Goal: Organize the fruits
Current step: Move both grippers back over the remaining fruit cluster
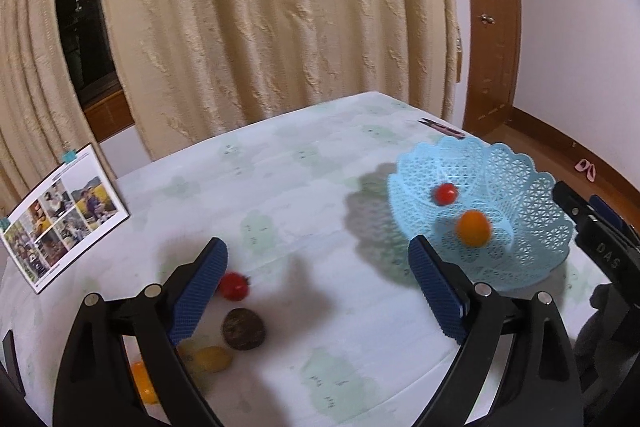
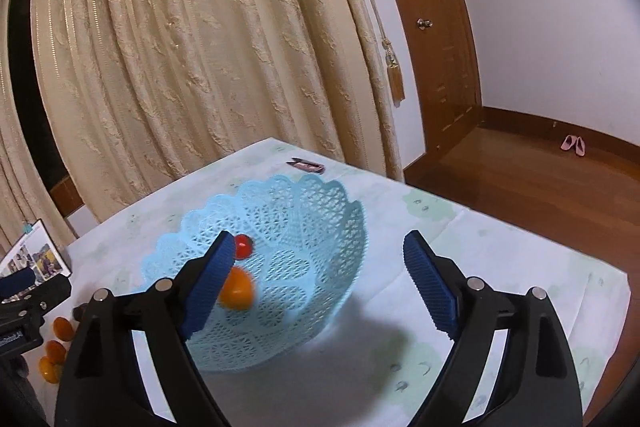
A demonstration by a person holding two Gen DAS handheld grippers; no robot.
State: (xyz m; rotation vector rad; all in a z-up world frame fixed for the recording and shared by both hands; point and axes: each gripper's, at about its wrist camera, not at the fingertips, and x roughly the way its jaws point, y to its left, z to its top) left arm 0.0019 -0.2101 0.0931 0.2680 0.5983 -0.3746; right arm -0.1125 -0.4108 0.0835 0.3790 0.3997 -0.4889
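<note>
A light-blue lattice basket (image 1: 516,187) (image 2: 320,219) holds a red tomato (image 1: 445,193) (image 2: 243,245) and an orange fruit (image 1: 474,227) (image 2: 239,289). My left gripper (image 1: 318,259) is open and empty above the table. Beside its left finger lie a red tomato (image 1: 233,285), a dark brown round fruit (image 1: 243,329), a yellow fruit (image 1: 212,358) and an orange fruit (image 1: 141,381). My right gripper (image 2: 318,255) is open and empty over the basket's right side. Small orange fruits (image 2: 56,347) show at the left in the right wrist view.
A photo card (image 1: 60,215) stands at the table's left. A small pink-and-black object (image 2: 307,165) lies near the far edge. Curtains hang behind the table (image 1: 280,195). The table's right edge (image 2: 560,239) drops to a wooden floor.
</note>
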